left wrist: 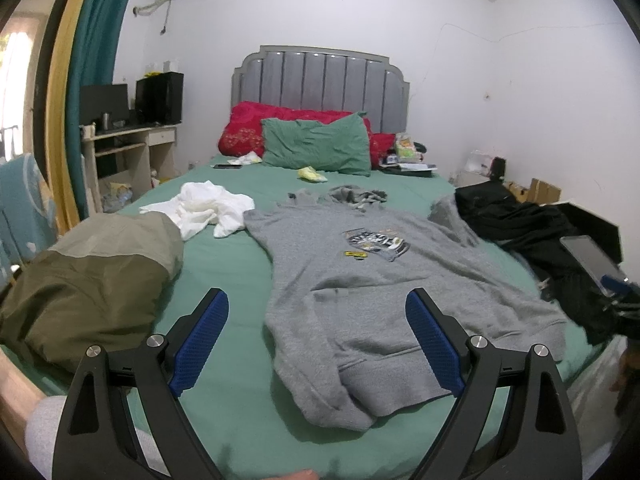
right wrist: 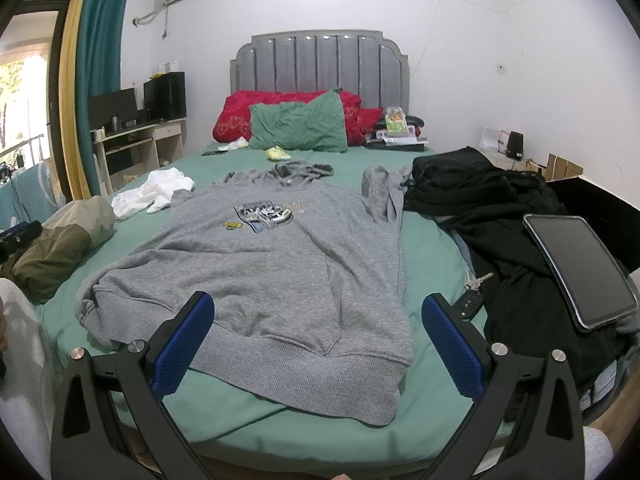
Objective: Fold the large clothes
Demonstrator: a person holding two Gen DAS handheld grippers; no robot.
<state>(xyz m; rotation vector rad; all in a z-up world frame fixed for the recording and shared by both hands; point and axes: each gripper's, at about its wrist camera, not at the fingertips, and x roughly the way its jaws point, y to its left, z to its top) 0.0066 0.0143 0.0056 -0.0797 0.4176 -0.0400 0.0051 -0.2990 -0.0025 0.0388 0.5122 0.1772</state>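
Hoodie: the grey fleece hooded sweatshirt (right wrist: pixel 256 264) is soft, floppy; pinch its ribbed hem corners.
Tongs: your left tongs (left wrist: pixel 316 340) and right tongs (right wrist: pixel 318 340) are spread, empty.

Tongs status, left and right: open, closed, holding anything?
Left tongs: open, holding nothing, above the grey hoodie.
Right tongs: open, holding nothing, over the hoodie's hem.

My bed (left wrist: pixel 224 264) meets a grey headboard (left wrist: pixel 320 76) at twelve o'clock; white walls (left wrist: pixel 520 80), teal curtain (left wrist: pixel 100 32) at ten.
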